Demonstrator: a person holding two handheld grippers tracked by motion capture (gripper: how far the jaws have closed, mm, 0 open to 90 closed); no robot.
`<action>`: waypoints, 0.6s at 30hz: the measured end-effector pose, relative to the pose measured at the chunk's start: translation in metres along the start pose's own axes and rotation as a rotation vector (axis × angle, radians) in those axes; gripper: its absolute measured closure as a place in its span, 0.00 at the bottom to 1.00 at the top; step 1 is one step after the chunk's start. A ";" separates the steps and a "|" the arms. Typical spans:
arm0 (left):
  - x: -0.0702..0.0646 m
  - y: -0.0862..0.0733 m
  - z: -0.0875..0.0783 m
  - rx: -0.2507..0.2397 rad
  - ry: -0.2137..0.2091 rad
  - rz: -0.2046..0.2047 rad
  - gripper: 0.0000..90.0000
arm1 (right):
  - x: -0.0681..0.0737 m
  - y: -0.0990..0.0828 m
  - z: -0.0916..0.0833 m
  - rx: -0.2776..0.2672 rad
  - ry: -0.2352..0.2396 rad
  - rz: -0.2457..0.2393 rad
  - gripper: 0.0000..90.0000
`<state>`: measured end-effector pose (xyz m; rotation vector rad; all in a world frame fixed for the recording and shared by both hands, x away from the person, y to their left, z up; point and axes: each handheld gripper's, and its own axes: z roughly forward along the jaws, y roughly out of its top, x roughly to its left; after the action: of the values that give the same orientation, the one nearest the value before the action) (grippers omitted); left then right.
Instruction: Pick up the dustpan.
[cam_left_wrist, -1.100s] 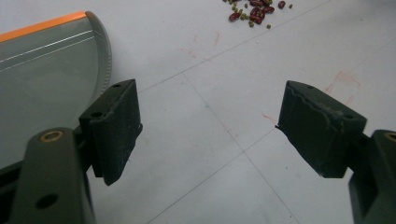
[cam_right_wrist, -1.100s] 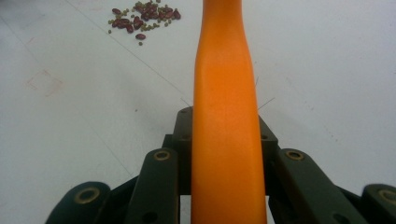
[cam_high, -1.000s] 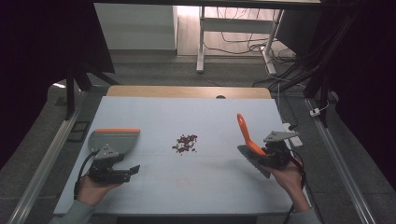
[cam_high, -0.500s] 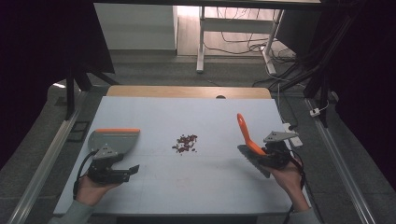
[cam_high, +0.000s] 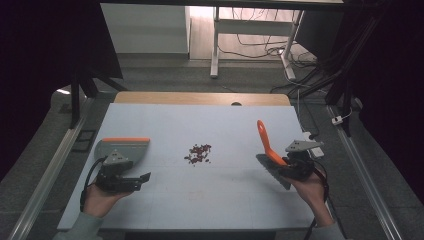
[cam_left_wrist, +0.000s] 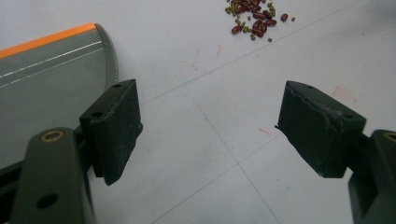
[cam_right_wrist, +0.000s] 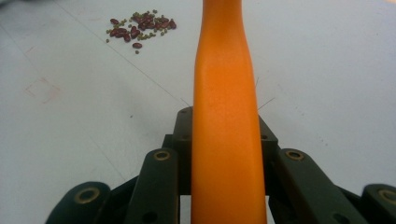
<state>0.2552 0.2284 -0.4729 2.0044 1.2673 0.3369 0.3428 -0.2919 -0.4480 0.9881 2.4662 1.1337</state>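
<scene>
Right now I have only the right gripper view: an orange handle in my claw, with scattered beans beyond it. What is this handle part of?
Observer: A hand brush. The right claw grips it near its grey bristle head.
Operator: Is there anything to sweep the beans into?
Observer: Yes, a grey dustpan with an orange edge lies on the table, left of the beans.
Operator: Does the left claw hold it?
Observer: No. The left claw is open with nothing between its jaws, close to the dustpan.
</scene>
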 end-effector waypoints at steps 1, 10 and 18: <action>0.000 0.001 -0.001 0.005 0.002 -0.003 0.24 | 0.000 0.000 -0.001 -0.002 -0.001 0.001 0.79; 0.010 0.012 -0.012 0.045 0.048 -0.056 0.24 | -0.002 0.003 -0.010 -0.027 -0.032 0.002 0.79; 0.024 0.010 -0.028 0.044 0.093 -0.074 0.23 | -0.004 -0.001 -0.006 -0.014 -0.035 0.012 0.79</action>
<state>0.2579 0.2588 -0.4500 1.9932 1.4143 0.3734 0.3420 -0.2986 -0.4449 1.0107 2.4248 1.1265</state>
